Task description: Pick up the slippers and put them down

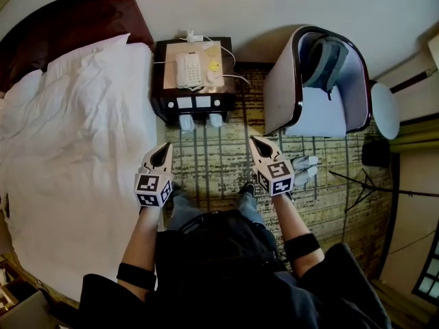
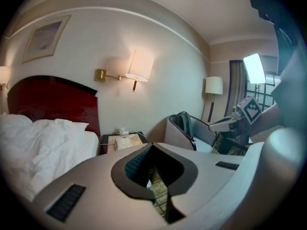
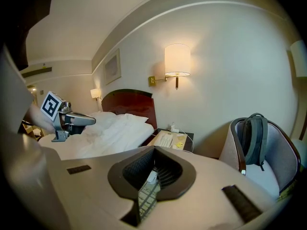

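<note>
A pair of white slippers [image 1: 200,120] lies on the patterned carpet against the front of the dark nightstand [image 1: 193,101]. A second pale pair [image 1: 305,168] lies on the carpet just right of my right gripper. My left gripper [image 1: 167,145] is held above the carpet by the bed's edge, jaws shut with nothing in them. My right gripper [image 1: 252,140] hovers level with it, also shut and empty. In the left gripper view the shut jaws [image 2: 152,145] point toward the nightstand [image 2: 122,142]. In the right gripper view the shut jaws [image 3: 154,148] point the same way.
A bed with white bedding [image 1: 75,149] fills the left. The nightstand top carries a phone [image 1: 188,68] and cables. An armchair [image 1: 322,81] with a backpack [image 1: 328,60] stands right, with a round side table [image 1: 384,110] beyond it. A tripod's legs [image 1: 363,184] stand at right.
</note>
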